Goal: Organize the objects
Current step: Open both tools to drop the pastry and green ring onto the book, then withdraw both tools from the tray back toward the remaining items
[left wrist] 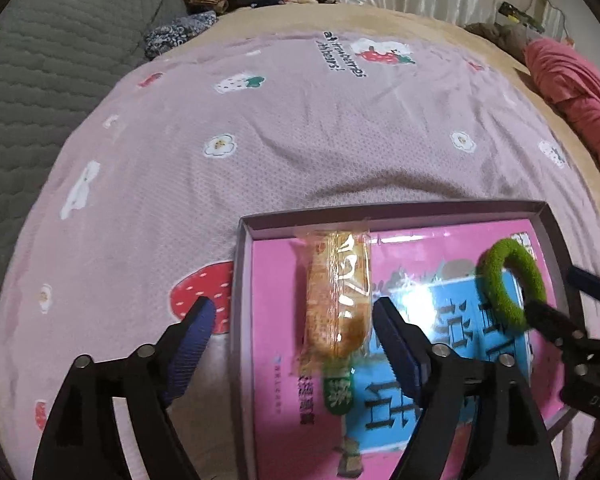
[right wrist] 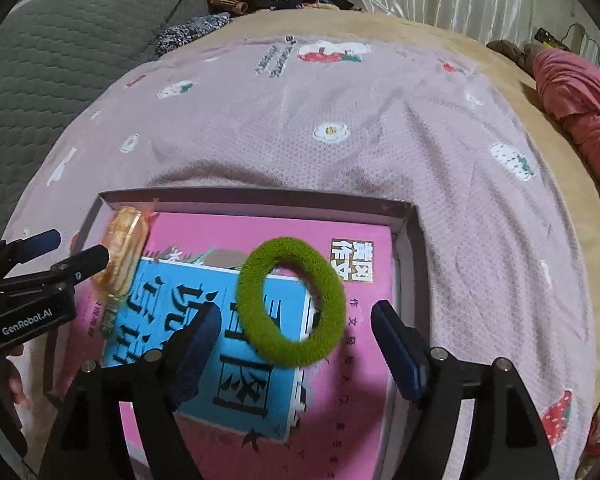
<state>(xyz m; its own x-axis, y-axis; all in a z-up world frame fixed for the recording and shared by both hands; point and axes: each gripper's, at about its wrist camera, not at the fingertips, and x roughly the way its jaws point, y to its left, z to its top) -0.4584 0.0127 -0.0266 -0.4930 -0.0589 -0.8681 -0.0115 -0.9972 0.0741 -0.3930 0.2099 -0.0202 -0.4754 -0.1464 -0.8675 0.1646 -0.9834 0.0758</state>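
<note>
Both of your hand-held grippers, left and right, are standing spread, pinching nothing. The snack packet is lying by the box's far left corner, the green hair tie on the book. Lifting carelessly, you are risking a fingertip snagging the tie's loop.

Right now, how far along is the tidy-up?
Done: pink book, wrapped snack and green hair ring all lie in the shallow box. In hand: nothing; left gripper and right gripper are open. Left: no other loose items visible on the pink blanket.
</note>
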